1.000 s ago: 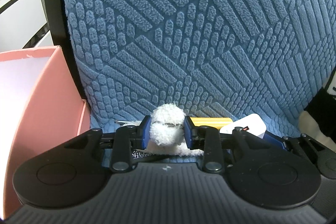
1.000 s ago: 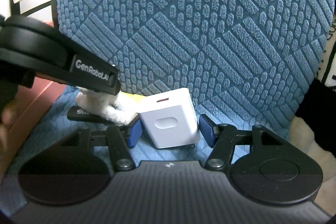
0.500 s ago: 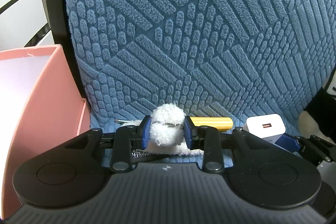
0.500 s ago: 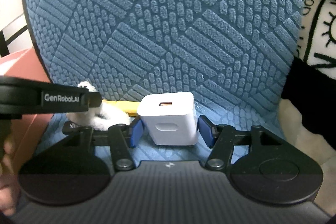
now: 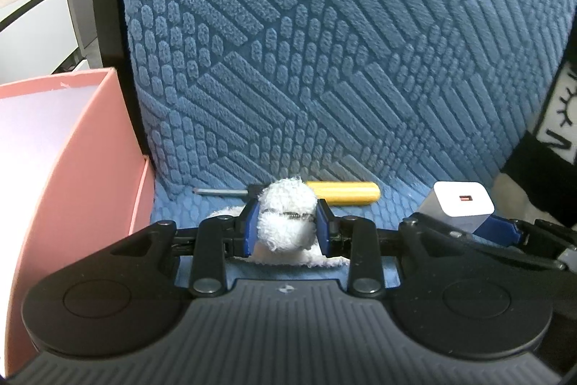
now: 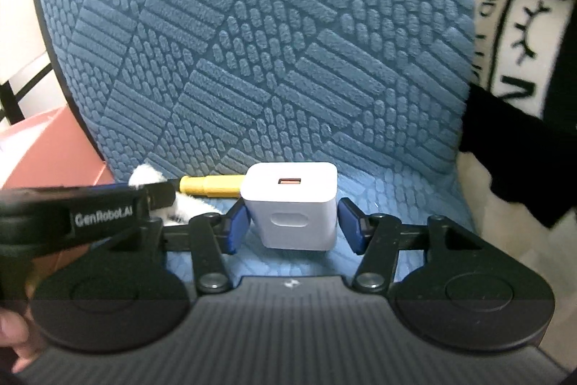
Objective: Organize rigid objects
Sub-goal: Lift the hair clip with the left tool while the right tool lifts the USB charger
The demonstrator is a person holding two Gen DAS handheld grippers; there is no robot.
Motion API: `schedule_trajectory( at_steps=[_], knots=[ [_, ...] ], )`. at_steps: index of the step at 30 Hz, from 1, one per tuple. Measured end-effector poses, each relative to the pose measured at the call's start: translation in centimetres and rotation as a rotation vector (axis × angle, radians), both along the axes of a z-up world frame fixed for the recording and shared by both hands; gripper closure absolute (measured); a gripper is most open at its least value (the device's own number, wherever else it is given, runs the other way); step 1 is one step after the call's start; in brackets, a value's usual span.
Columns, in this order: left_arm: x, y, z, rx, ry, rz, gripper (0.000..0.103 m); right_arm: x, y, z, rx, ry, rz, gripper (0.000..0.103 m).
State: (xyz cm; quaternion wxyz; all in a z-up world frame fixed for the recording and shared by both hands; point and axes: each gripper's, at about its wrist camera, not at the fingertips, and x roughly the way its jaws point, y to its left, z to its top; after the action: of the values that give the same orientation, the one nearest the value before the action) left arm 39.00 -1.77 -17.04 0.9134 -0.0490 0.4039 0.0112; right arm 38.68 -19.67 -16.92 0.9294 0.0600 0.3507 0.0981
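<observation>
My left gripper point(image 5: 287, 227) is shut on a white fluffy plush item point(image 5: 285, 222) and holds it just above the blue seat cushion. A yellow-handled screwdriver point(image 5: 342, 193) lies behind it against the chair back, also seen in the right wrist view point(image 6: 211, 186). My right gripper point(image 6: 293, 224) straddles a white USB charger block point(image 6: 293, 208) that stands upright on the seat; both blue pads stand a little off its sides. The charger also shows in the left wrist view point(image 5: 459, 206). The left gripper's body point(image 6: 97, 215) shows at the left of the right wrist view.
A pink open box point(image 5: 72, 147) stands left of the chair, its wall against the seat edge. The blue textured chair back point(image 5: 324, 42) rises close behind the objects. A black-and-white printed cloth point(image 6: 523, 60) lies at the right.
The left gripper has lifted slightly with the plush item, uncovering the screwdriver's shaft. The right gripper has swung right and tilted the charger upright between its pads.
</observation>
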Motion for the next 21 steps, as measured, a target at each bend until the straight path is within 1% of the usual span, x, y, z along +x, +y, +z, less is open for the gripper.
schedule_trajectory(
  at_steps=[5,8,11,13,15,18,21],
  knots=[
    [-1.7,-0.7,0.1,-0.011,0.005,-0.013,0.066,-2.8,-1.5,0.1,0.027,0.04,-0.048,0.047],
    [-3.0,-0.8,0.3,-0.018,0.006,-0.023,0.066,-5.0,-2.2,0.5,0.042,0.049,-0.064,0.047],
    [-4.1,0.2,0.4,-0.025,0.011,-0.026,0.066,-6.8,-2.7,0.8,0.046,0.052,-0.077,0.047],
    [-4.8,0.1,0.3,-0.035,0.021,-0.023,0.066,-8.6,-2.7,1.2,0.052,0.055,-0.084,0.047],
    [-5.3,-0.2,0.3,-0.035,0.024,-0.031,0.066,-9.3,-2.2,1.2,0.062,0.07,-0.093,0.047],
    [-6.3,-0.5,0.5,-0.024,0.017,-0.039,0.066,-11.1,-1.9,1.6,0.05,0.071,-0.096,0.047],
    [-7.5,-0.3,0.5,-0.032,0.024,-0.037,0.066,-12.5,-1.7,1.8,0.066,0.085,-0.099,0.048]
  ],
)
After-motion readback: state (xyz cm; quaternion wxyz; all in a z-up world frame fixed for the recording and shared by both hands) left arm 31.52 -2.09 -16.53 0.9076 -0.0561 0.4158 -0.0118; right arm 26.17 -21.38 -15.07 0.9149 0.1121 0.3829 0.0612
